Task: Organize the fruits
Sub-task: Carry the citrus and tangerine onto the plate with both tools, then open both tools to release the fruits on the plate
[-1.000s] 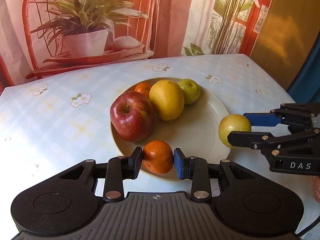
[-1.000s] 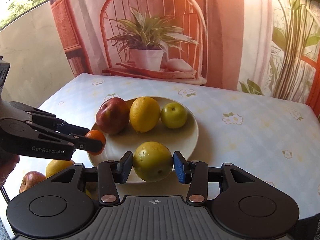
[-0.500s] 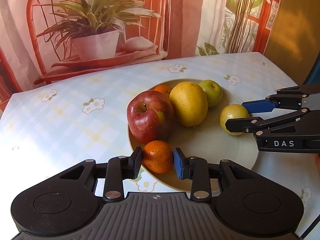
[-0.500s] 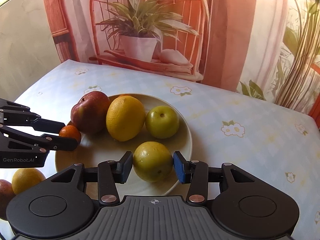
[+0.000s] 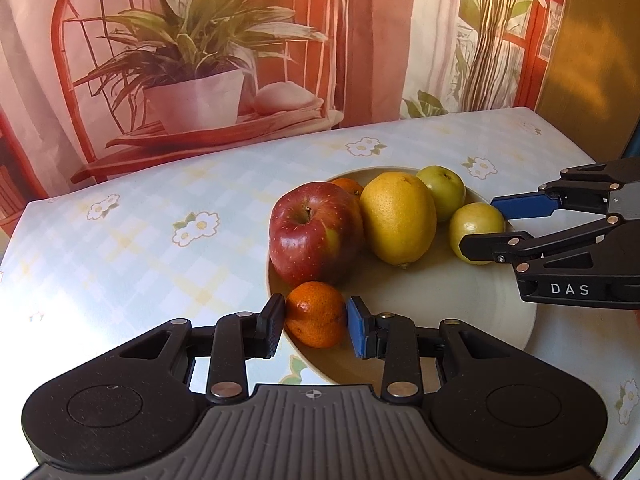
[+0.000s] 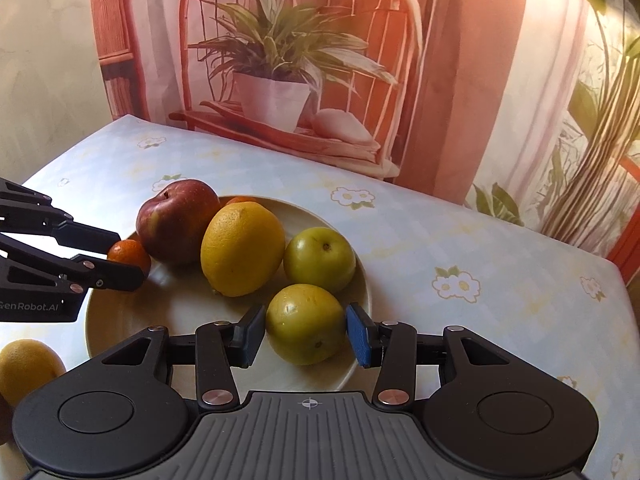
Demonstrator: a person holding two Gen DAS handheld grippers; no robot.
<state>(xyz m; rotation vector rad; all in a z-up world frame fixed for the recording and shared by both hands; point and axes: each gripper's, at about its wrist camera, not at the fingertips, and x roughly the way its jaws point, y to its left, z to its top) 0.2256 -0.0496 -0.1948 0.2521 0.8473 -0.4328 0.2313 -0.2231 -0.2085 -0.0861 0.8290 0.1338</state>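
Now both fruits sit over the round cream plate (image 5: 516,344); left claw (image 5: 316,322) grips the small orange tangerine (image 5: 316,314), right claw (image 6: 305,334) the yellow-green round fruit (image 6: 304,322); next, each should open and release

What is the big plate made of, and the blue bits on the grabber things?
The plate looks like glazed ceramic: cream, smooth, with soft shine along the rim, though hard plastic is possible. The blue pads on the right tool look like matte rubber with a fine ribbed texture, set on black plastic fingers with metal pins.
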